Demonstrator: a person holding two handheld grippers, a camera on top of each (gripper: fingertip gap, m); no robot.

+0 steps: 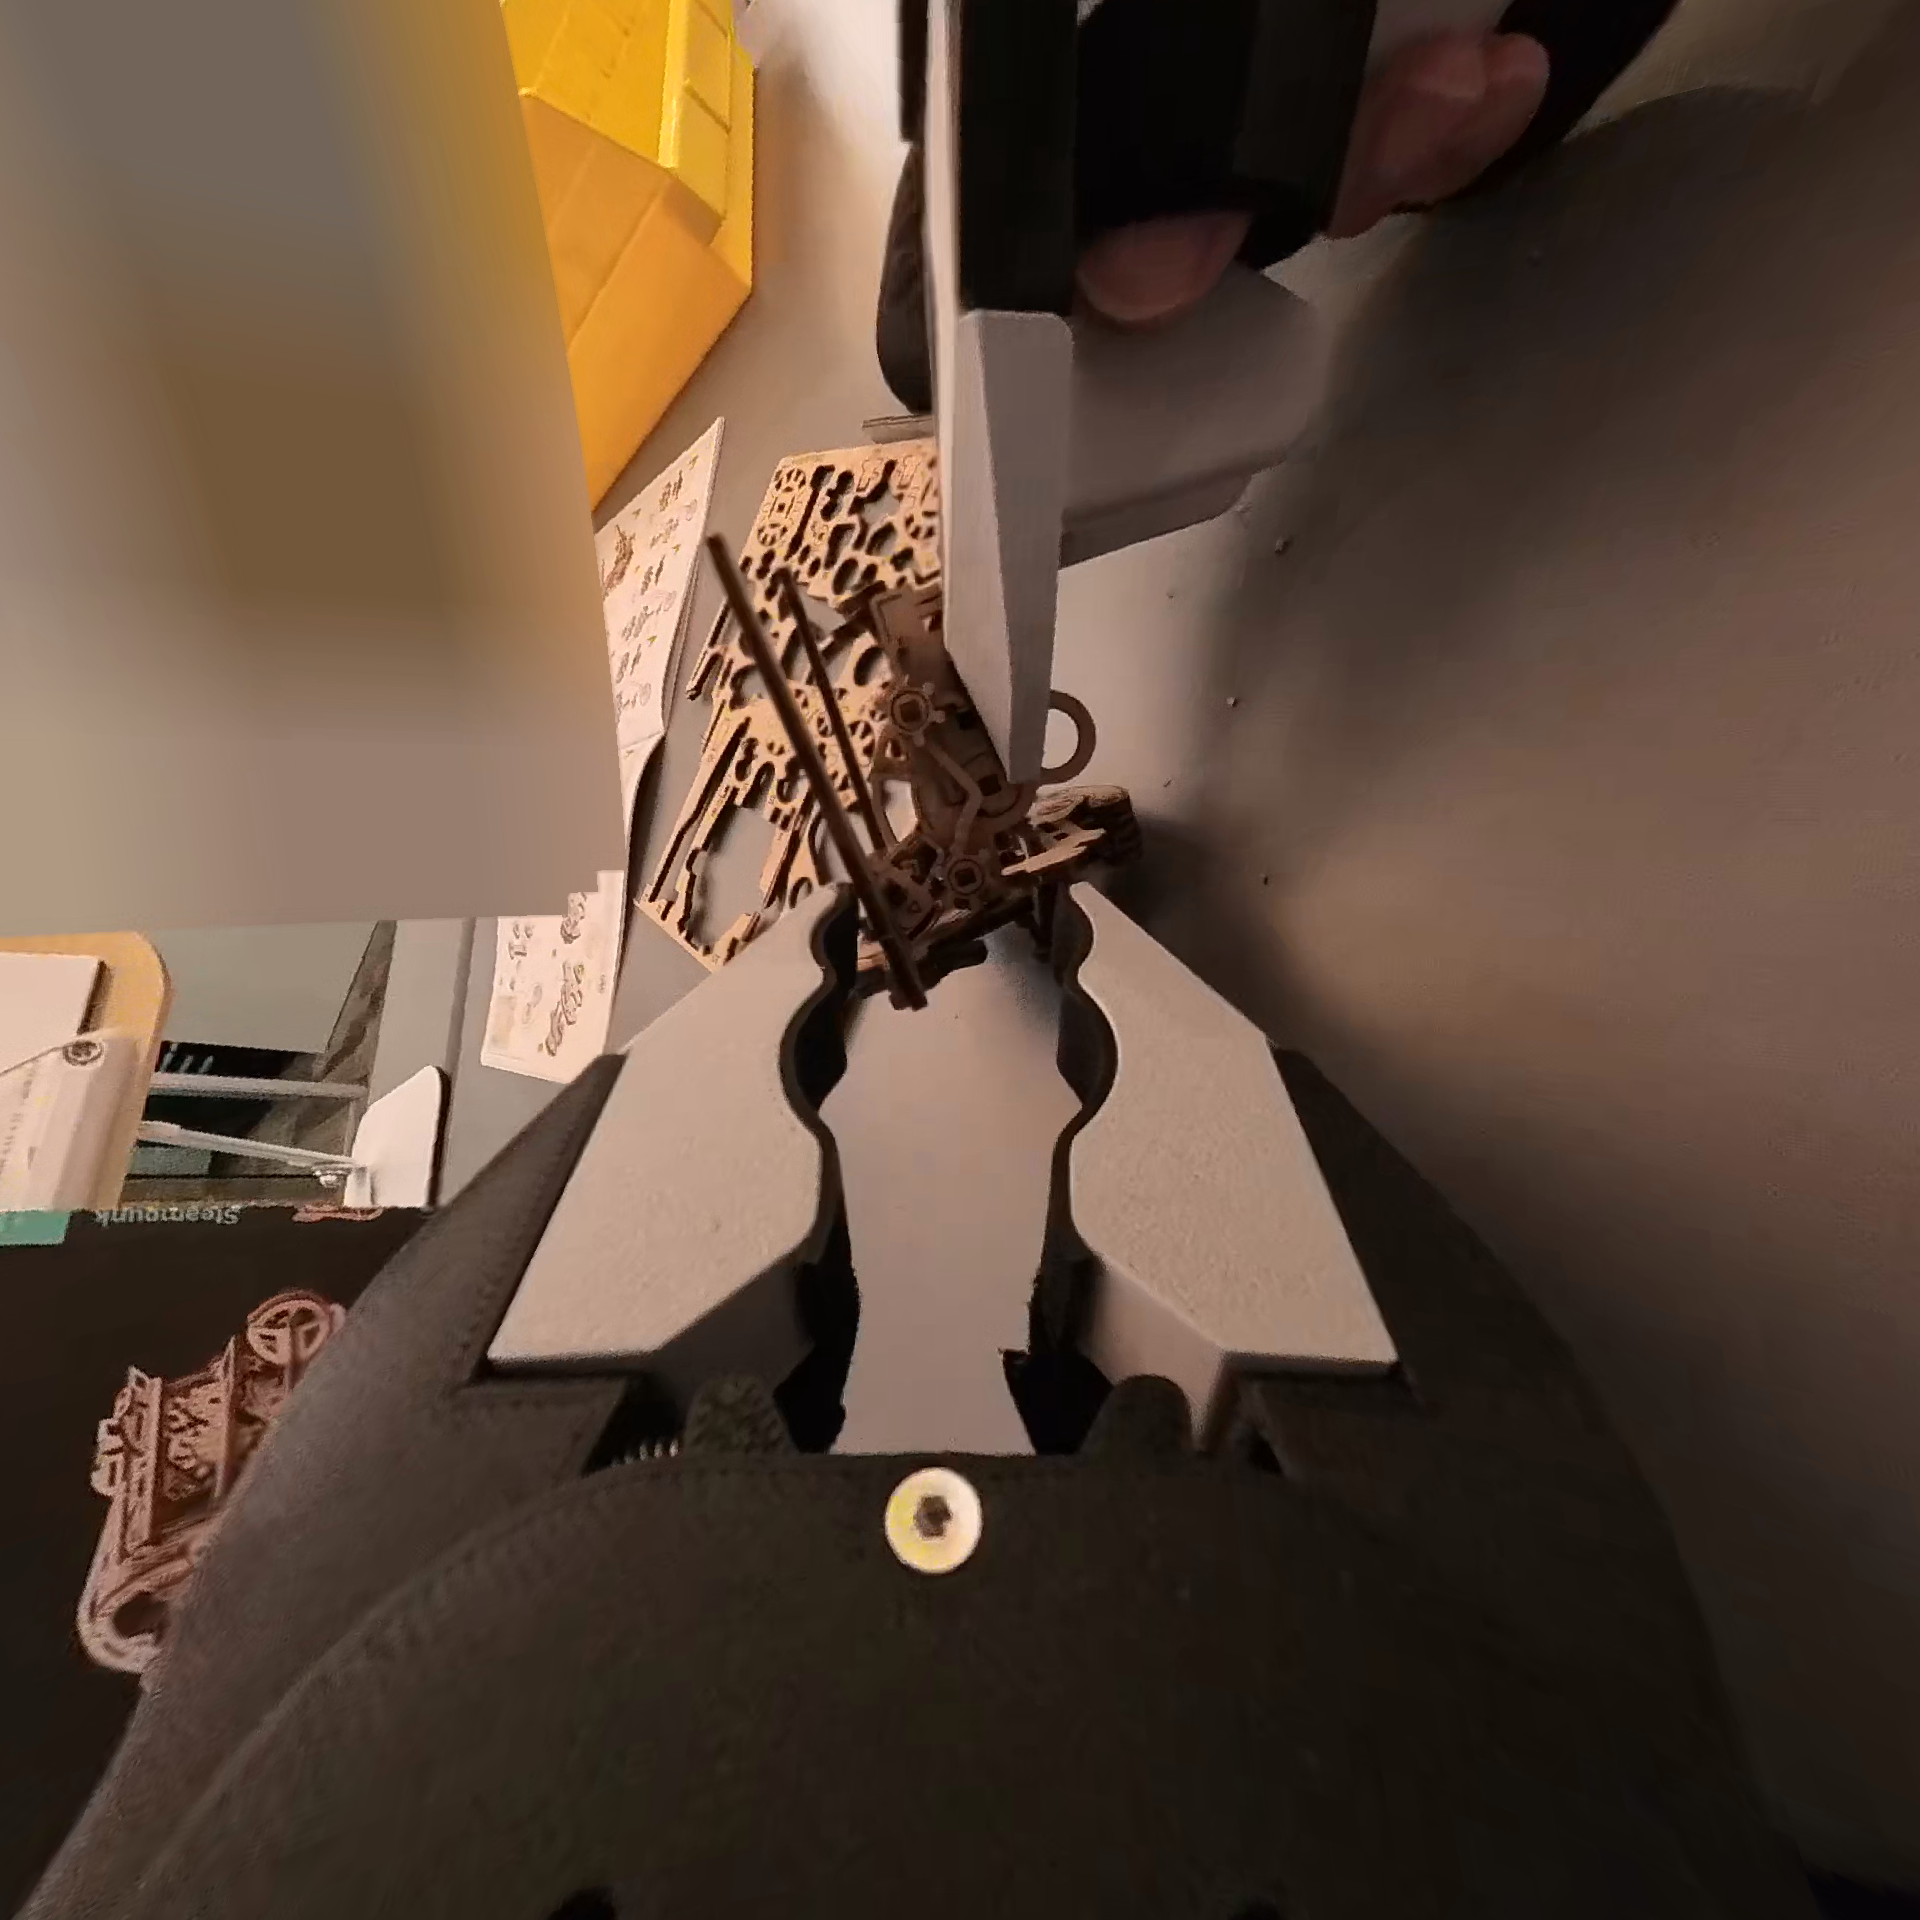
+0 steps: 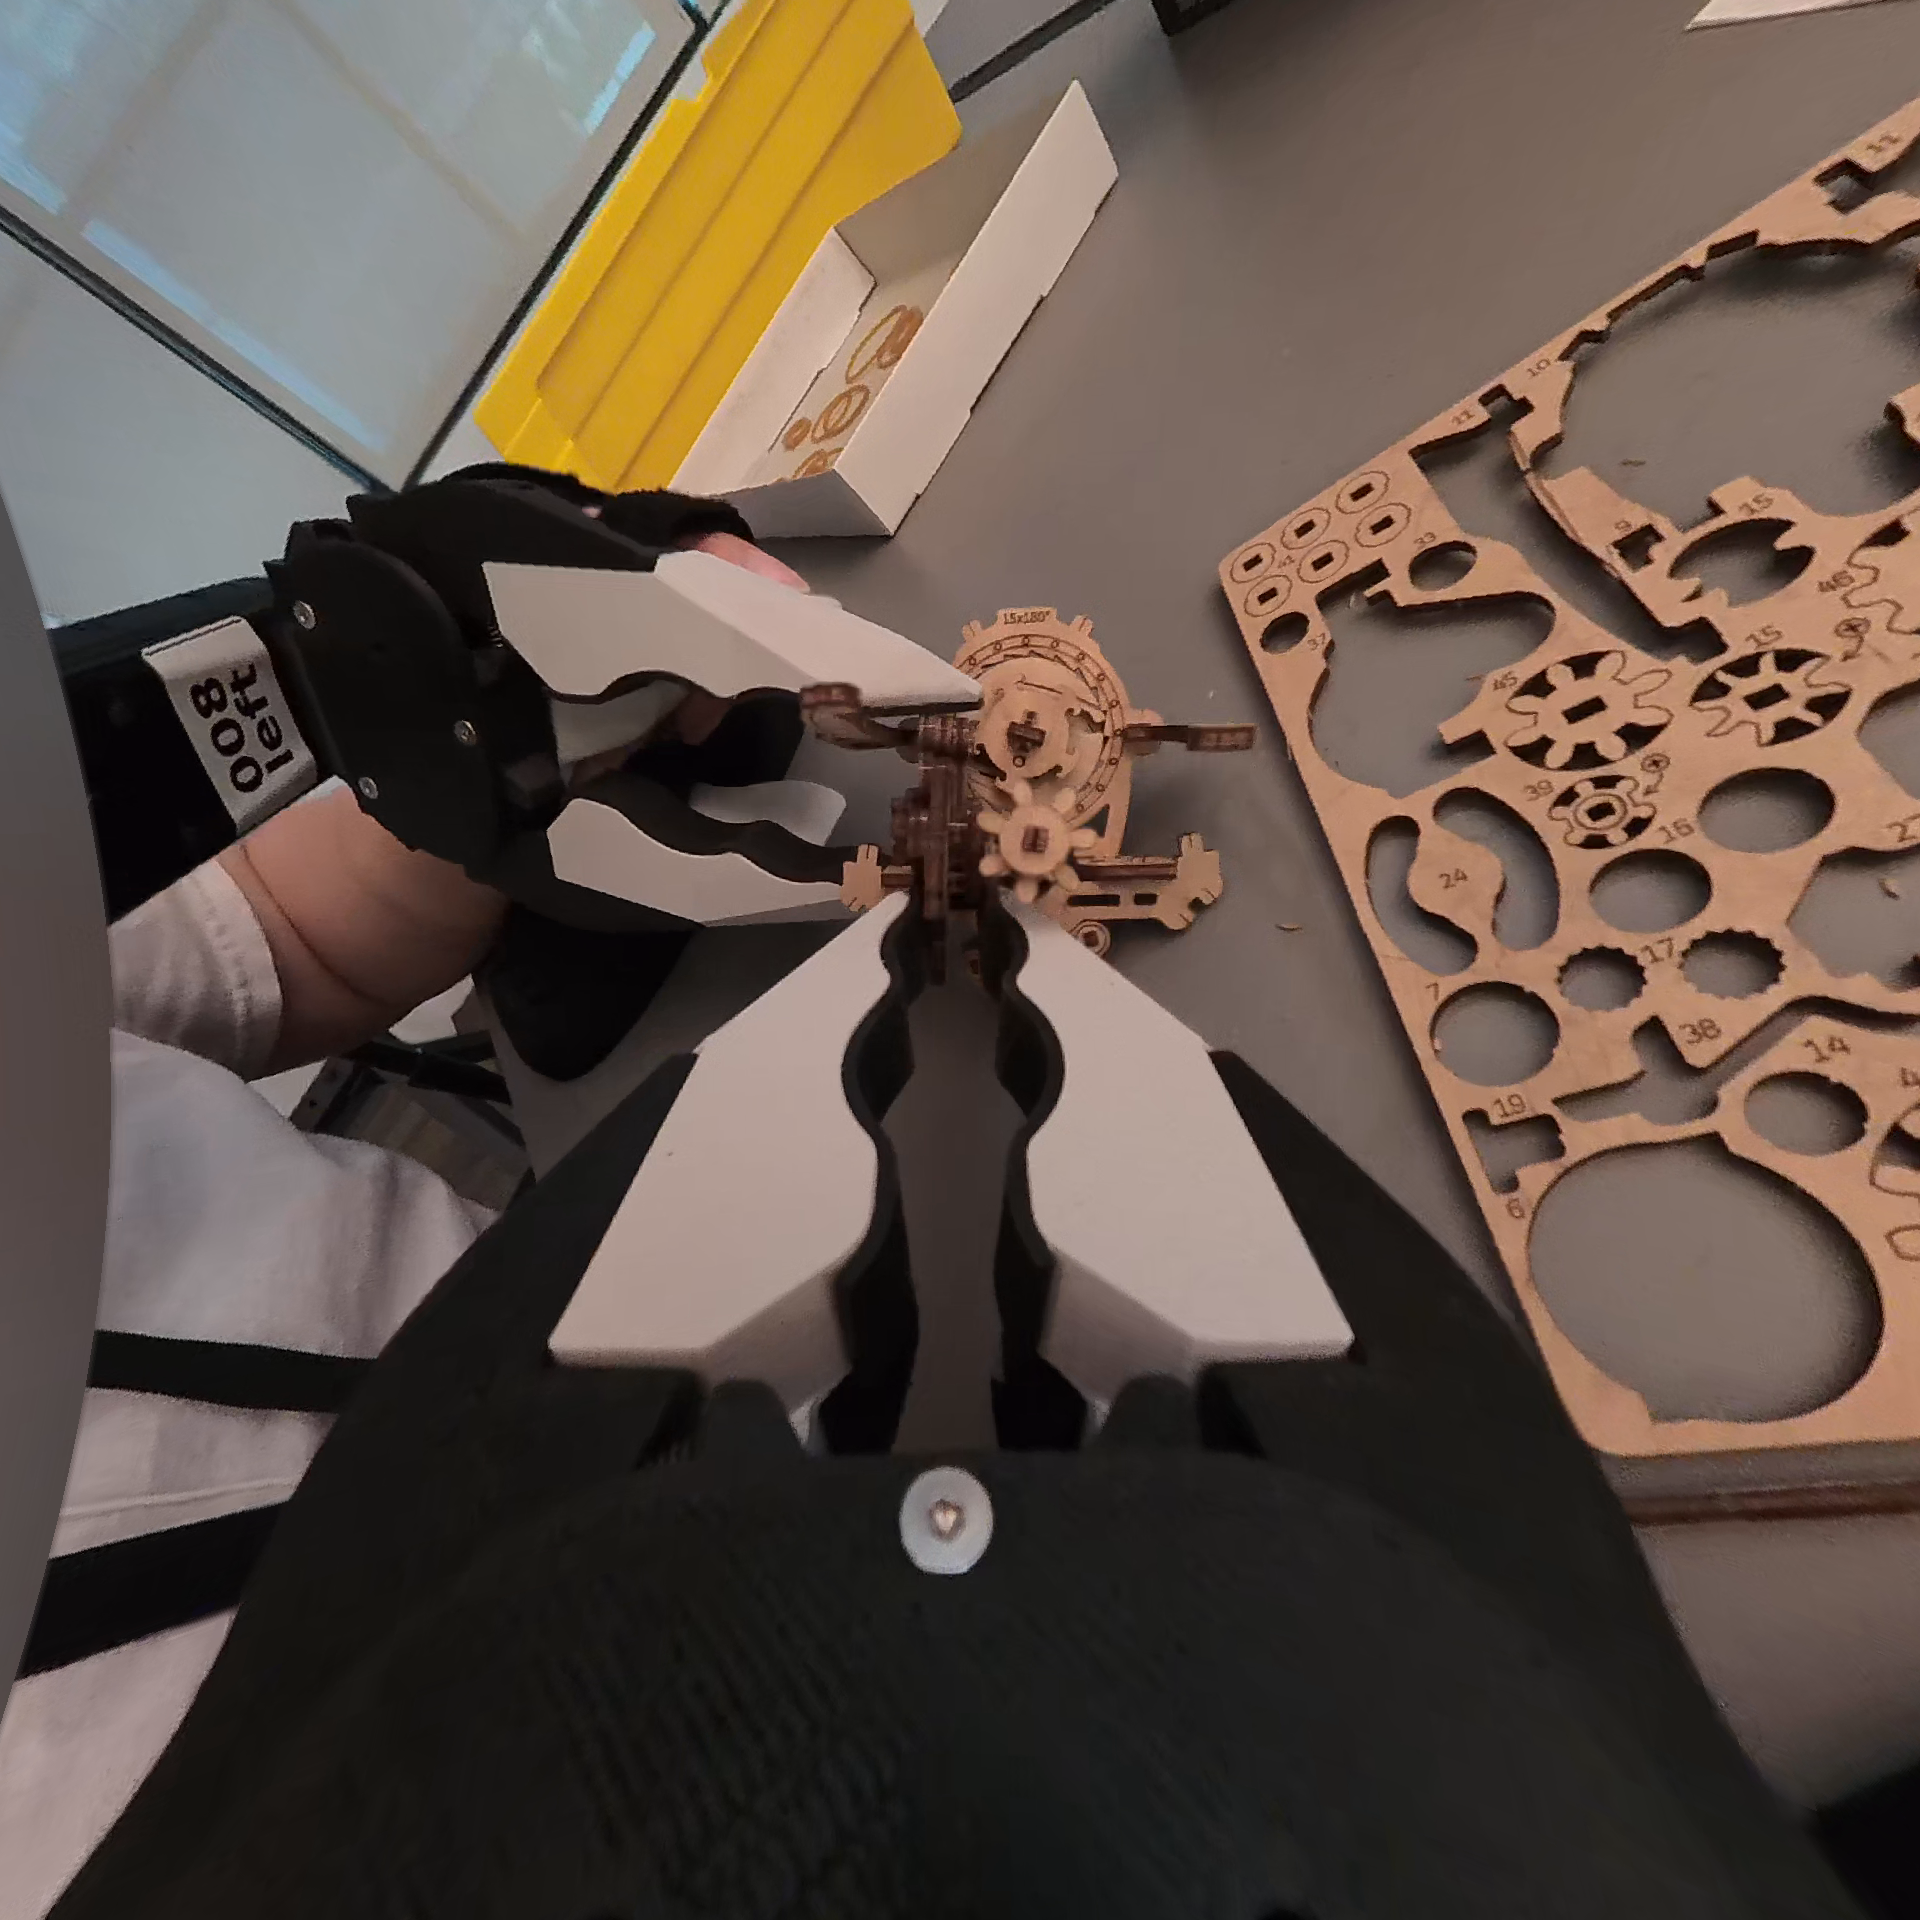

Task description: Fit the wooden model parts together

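Wooden model sits pinched at the left gripper tips, rods slanting up-left. In the right wrist view, the right gripper pinches the model from below; the left one clamps it sideways, above the bench.

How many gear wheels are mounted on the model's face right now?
2: a round hub up against the dial plate, and a lobed gear just below it. More may sit hidden behind the right gripper.

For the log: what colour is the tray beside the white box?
Bright yellow tray, next to the white box; clearest in the right wrist view.
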